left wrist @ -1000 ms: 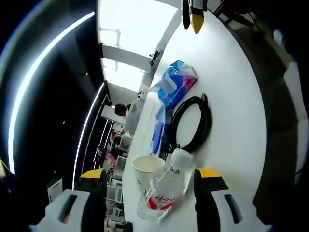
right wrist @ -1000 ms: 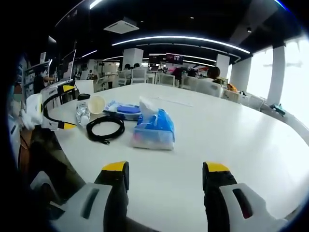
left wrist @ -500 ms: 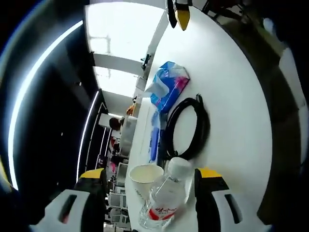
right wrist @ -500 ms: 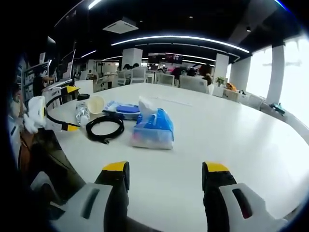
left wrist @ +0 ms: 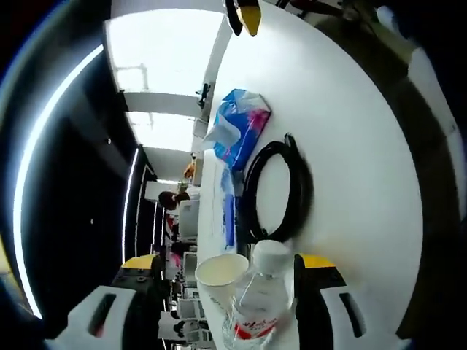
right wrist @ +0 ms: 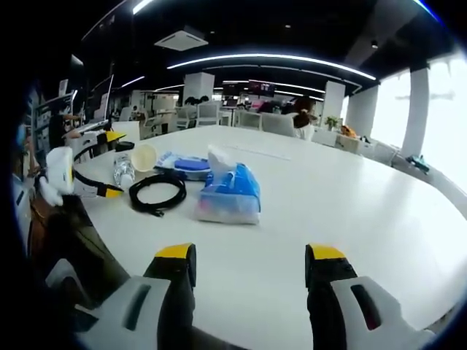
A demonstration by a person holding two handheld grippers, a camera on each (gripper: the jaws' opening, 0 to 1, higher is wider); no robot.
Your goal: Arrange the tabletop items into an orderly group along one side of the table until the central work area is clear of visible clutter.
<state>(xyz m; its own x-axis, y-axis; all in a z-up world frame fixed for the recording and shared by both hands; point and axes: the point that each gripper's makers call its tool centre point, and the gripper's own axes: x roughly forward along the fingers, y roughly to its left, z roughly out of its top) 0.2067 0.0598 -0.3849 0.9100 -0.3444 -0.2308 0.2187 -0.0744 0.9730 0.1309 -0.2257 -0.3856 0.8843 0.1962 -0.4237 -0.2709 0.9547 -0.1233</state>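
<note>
The view from my left gripper [left wrist: 230, 264] is rolled on its side. A clear water bottle [left wrist: 257, 310] with a white cap and a paper cup [left wrist: 221, 272] stand close in front, between its wide-open jaws, untouched. Beyond them lie a coiled black cable [left wrist: 275, 191], a flat blue pack [left wrist: 228, 213] and a blue tissue pack [left wrist: 239, 130]. My right gripper [right wrist: 249, 255] hangs open over bare table, well short of the tissue pack [right wrist: 227, 194], cable [right wrist: 157, 192], flat blue pack [right wrist: 182, 164], cup [right wrist: 144, 157] and bottle [right wrist: 124, 172]. The left gripper [right wrist: 109, 165] stands at the bottle's left.
The white oval table [right wrist: 350, 211] is bare to the right of the items and has a dark edge at the near left. The right gripper's tips [left wrist: 243, 14] show at the table's far end. Office desks, chairs and seated people fill the background.
The left gripper has crept closer to the bottle and cup, which now sit lower and larger between its jaws. The right gripper has held still.
</note>
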